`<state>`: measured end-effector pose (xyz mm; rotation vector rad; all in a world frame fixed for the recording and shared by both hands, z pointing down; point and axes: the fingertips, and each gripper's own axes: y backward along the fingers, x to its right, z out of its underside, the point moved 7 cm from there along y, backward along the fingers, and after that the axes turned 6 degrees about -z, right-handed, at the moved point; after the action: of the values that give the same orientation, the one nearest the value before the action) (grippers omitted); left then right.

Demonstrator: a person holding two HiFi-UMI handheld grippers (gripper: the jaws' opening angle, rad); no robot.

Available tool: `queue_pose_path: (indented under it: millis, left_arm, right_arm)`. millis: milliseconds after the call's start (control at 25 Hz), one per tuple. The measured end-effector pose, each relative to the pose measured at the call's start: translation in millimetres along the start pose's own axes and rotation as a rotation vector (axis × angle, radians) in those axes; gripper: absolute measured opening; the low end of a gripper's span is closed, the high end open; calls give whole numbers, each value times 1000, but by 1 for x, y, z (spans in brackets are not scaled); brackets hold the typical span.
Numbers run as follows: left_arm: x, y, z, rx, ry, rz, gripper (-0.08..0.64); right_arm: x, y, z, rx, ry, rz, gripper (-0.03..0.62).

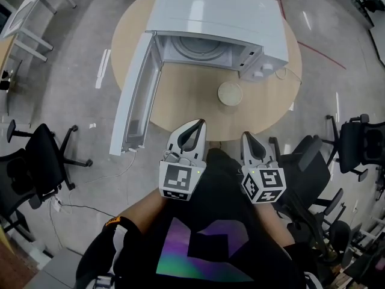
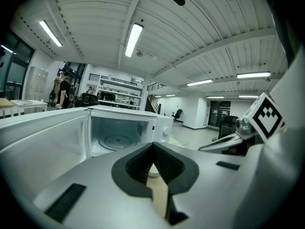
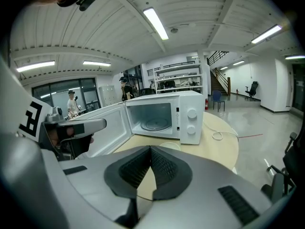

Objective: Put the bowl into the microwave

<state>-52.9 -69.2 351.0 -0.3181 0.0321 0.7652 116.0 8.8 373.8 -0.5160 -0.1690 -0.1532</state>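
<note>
**Gripper state.** The left gripper point(image 1: 200, 125) and the right gripper point(image 1: 246, 136) were held side by side at the near edge of the table point(image 1: 180, 101). The fingers of each were closed tip to tip, with nothing between them.

**Bowl position.** The bowl point(image 1: 230, 93) stood on the table ahead of both sets of fingertips, apart from them and somewhat closer to the right pair.

**Microwave.** The microwave point(image 1: 216, 17) stood beyond the bowl. Its door point(image 1: 135, 95) was swung wide to the left of the left fingers, which exposed the chamber.

**Assessment.** The bowl had not yet been picked up. The fingers would probably have to open before its rim could be taken. The right gripper appeared better placed for this, and the open door left the route into the chamber unobstructed.
</note>
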Motion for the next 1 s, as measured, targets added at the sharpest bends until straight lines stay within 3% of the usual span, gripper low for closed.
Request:
queue_pose_path:
  millis: [640,840,1000]
  left_arm:
    - [-3,-68,-5,-101,-44,-166,46]
    - [3,-95,1,-161,-48,-227,46]
    - [9,-113,5,-201,-34,-271,46]
  right_arm:
    - [86,-76,-6,-112,-107,-106,15]
    - [121,-102,4,-192,-183,-151,17]
    - [141,-122,16,-277,-258,-239,17]
